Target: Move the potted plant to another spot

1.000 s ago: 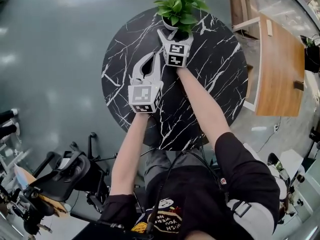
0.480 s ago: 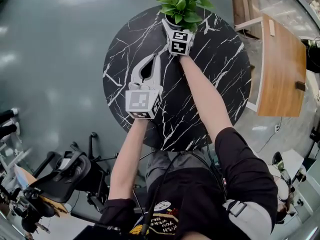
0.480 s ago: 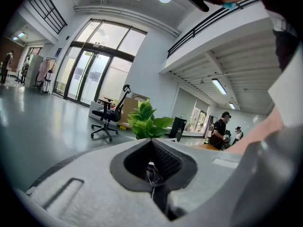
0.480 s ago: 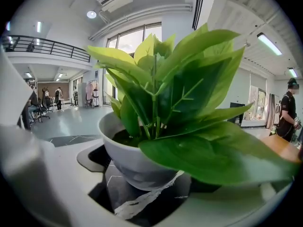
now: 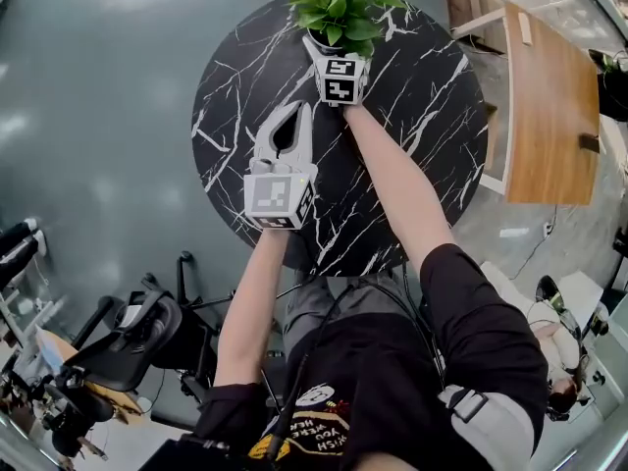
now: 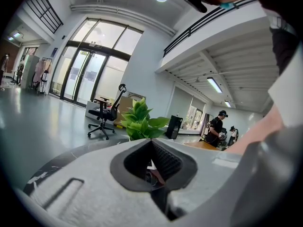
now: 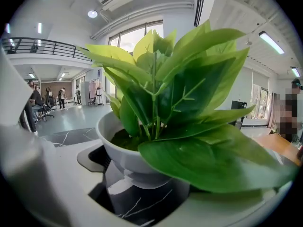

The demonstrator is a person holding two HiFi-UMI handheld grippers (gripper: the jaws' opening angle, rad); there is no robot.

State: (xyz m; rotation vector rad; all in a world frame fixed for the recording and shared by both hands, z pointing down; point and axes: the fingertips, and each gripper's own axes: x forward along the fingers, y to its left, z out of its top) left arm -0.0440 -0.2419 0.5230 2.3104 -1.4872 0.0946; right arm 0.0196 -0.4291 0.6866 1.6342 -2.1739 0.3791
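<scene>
The potted plant [image 5: 339, 3], broad green leaves in a white pot, stands at the far edge of the round black marble table [image 5: 422, 116]. My right gripper [image 5: 337, 55] reaches under the leaves. In the right gripper view the white pot [image 7: 120, 148] sits between the jaws of the right gripper [image 7: 147, 174], which stand open on either side of it; the pot rests on the marble. My left gripper [image 5: 299, 111] hovers over the table's left middle, shut and empty. In the left gripper view the plant [image 6: 139, 122] shows beyond the left gripper [image 6: 151, 143].
A wooden table [image 5: 549, 116] stands right of the marble one. Dark wheeled equipment [image 5: 128, 346] sits on the grey floor at lower left. An office chair [image 6: 106, 115] and standing people [image 6: 217, 126] are far off in the hall.
My right gripper has pushed forward, so its jaws now lie under the leaves on both sides of the pot. The left gripper has hardly moved.
</scene>
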